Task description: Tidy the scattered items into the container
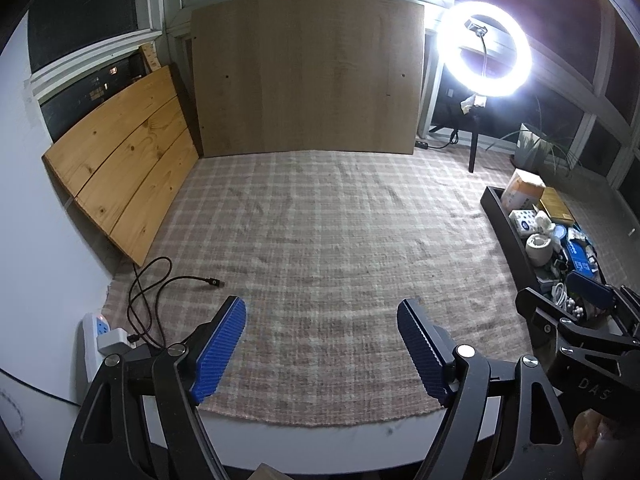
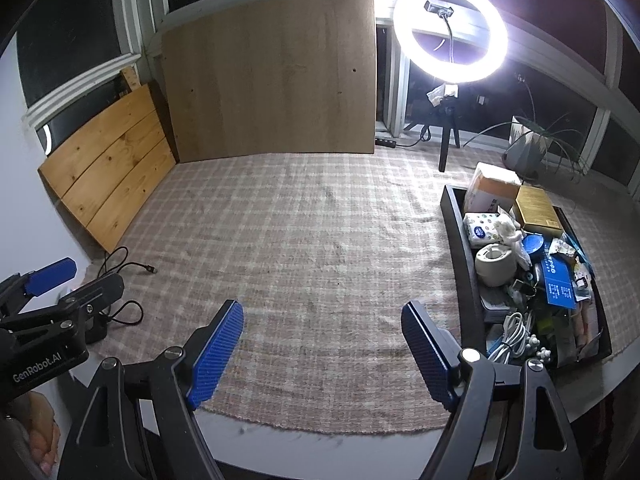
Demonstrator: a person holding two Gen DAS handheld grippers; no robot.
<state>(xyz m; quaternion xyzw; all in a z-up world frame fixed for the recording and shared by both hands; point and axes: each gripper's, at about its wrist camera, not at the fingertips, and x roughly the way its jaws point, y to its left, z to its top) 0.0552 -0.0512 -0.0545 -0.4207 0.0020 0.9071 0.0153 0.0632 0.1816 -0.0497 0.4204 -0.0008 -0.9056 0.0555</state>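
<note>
From the left wrist, the left gripper (image 1: 322, 350) hangs over the plaid cloth (image 1: 320, 220), jaws spread wide and holding nothing; the black container (image 1: 505, 224) sits at the cloth's right edge. From the right wrist, the right gripper (image 2: 322, 350) also gapes, empty (blue pads bare), beside the container (image 2: 460, 256), crammed with boxes, cable and tissue pack.

A white table (image 2: 360, 452) carries a plaid cloth (image 2: 312, 248) bearing a black tray (image 2: 460, 264).
</note>
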